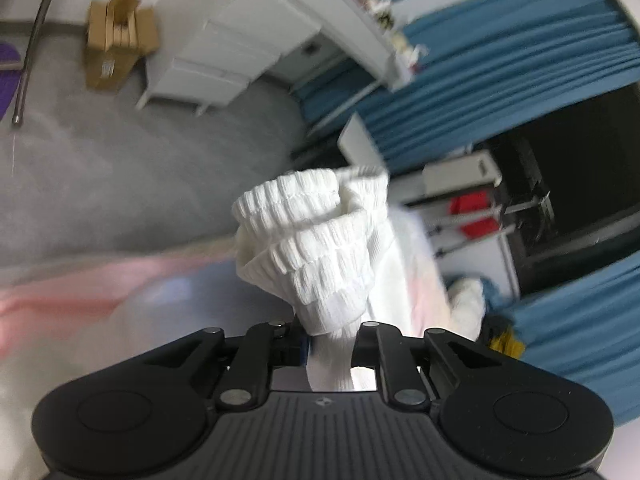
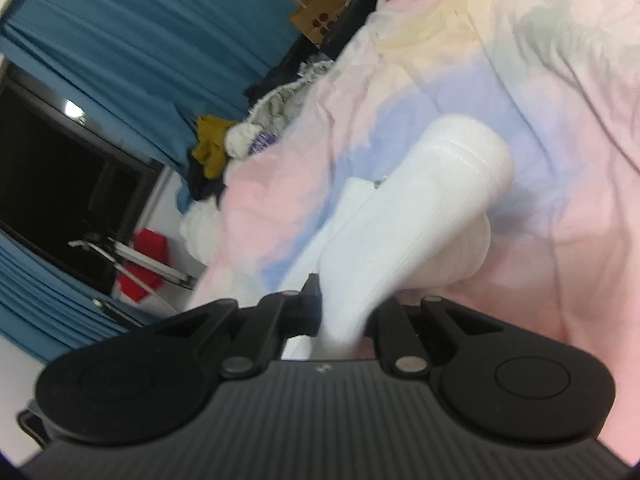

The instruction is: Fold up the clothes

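No text, brand or number is legible in either view. The label on the cardboard box (image 1: 116,46) is too blurred to read.

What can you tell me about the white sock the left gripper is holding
The white sock is ribbed knit, cotton-like. Its cuff end bunches into stacked, stitched folds above the left gripper, which is shut on it; the fabric passes down between the jaws. It is held up above the pastel bedspread, with more white fabric trailing to its right. The view is blurred.

Bedroom: pastel bedding (image 2: 500,80), blue curtains (image 2: 140,40) (home).
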Available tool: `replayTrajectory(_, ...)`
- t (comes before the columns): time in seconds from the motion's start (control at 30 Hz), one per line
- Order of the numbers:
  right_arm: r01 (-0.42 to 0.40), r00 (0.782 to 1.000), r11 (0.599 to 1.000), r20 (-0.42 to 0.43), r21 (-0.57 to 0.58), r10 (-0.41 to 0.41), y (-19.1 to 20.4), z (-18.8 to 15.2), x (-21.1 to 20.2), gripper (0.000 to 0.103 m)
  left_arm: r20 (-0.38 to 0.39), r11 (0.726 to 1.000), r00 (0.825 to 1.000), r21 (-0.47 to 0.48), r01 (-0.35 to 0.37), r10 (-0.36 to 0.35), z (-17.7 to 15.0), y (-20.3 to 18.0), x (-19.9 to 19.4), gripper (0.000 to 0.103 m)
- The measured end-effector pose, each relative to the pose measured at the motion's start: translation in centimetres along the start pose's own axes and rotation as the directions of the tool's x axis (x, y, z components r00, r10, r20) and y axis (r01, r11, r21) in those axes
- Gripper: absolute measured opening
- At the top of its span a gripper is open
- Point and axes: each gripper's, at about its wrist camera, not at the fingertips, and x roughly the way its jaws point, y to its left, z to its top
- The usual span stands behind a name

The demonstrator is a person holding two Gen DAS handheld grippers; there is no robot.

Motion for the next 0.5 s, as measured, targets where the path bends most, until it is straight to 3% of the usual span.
replayTrajectory(0.1, 0.063, 0.997, 0.998, -0.049, -0.006, -0.063, -1.7, -0.4, 1.3, 0.010, -0.048, 1.000, 0.999, 0.002, -0.016, 0.017, -0.1, 2.1, -0.2, 0.024)
replayTrajectory(0.2, 0.071, 0.994, 0.997, -0.081, 0.041, -0.067, -3.3, -0.4, 2.0, 0.010, -0.066, 0.999, 0.997, 0.002, -0.032, 0.032, -0.1, 3.8, -1.0, 0.037)
replayTrajectory(0.27, 0.077, 0.994, 0.997, -0.084, 0.029, -0.074, -3.5, -0.6, 2.3, 0.010, -0.062, 0.998, 0.996, 0.020, -0.055, 0.056, -0.6, 4.5, -1.6, 0.054)
replayTrajectory(0.33, 0.074, 0.994, 0.997, -0.082, 0.016, -0.072, -3.6, -0.7, 2.6, 0.010, -0.040, 0.994, 0.995, 0.060, -0.090, 0.092, -1.3, 4.8, -2.7, 0.064)
replayTrajectory(0.5, 0.078, 0.993, 0.997, -0.089, 0.029, -0.075, -3.9, -0.8, 2.8, 0.010, -0.012, 0.978, 0.987, 0.139, -0.156, 0.159, -3.0, 3.8, -6.5, 0.069)
